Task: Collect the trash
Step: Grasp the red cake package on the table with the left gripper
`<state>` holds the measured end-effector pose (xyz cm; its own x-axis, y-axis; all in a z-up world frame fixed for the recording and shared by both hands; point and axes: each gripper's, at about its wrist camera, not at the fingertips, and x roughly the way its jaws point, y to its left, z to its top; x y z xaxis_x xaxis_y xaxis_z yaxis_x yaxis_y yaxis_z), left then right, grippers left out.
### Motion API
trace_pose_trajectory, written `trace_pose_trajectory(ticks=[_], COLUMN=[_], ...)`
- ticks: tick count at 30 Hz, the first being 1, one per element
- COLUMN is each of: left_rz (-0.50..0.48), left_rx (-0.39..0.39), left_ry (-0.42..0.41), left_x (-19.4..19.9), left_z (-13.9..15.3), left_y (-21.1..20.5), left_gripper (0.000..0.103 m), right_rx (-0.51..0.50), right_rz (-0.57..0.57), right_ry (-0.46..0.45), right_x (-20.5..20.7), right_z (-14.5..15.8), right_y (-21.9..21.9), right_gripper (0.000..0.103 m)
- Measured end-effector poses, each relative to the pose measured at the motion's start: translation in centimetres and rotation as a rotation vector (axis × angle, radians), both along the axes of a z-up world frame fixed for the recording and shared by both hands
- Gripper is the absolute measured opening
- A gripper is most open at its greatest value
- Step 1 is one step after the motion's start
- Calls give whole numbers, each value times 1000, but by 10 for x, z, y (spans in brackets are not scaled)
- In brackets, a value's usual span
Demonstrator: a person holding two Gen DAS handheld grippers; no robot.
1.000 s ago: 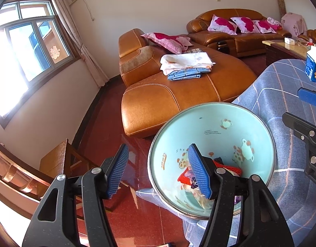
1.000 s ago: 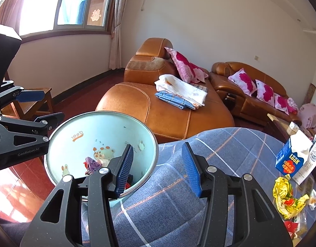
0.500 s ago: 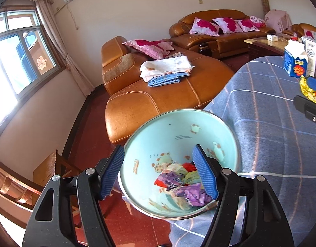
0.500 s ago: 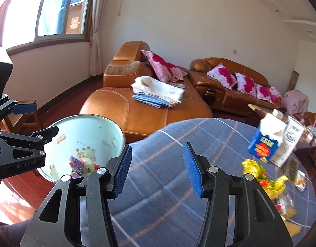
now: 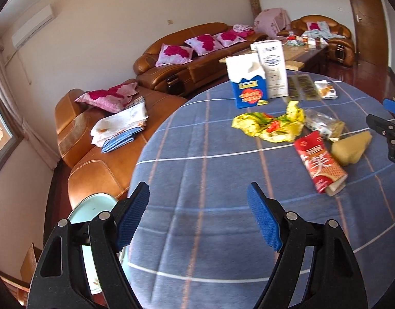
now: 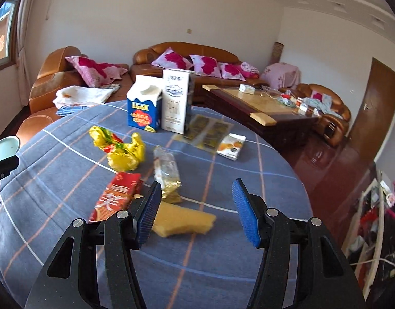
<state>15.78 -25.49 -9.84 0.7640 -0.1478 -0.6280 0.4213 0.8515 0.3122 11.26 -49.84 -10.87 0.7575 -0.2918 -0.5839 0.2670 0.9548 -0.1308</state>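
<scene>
While both sets of jaws are opening with nothing between them, steer your right gripper [image 6: 196,209] over the yellow sponge piece [image 6: 183,222] at lower centre on the counter [image 6: 223,270]; keep your left gripper [image 5: 197,221] clear, toward the red packet [image 5: 319,163].

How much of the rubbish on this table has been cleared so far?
Little can be confirmed done: only the rim of the bin shows, beside the table. Nothing is in hand; the left gripper and right gripper are opening, empty. Left: yellow wrapper, red packet, clear bag, two cartons.
</scene>
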Motion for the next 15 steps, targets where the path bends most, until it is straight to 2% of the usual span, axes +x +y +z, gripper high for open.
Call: trace_pose_trajectory(ticks=[8, 15], left_rz=[-122, -170], left_rx=[32, 68], left_ry=[43, 95], left_x=[-15, -22], left_z=[-16, -36], left_y=[-83, -115], left_gripper=[77, 78], right_rx=[31, 64], right_rz=[-88, -94], right_ry=[16, -6], right_x=[-19, -26], right_z=[-14, -14], right_y=[-42, -55], right_gripper=[60, 63])
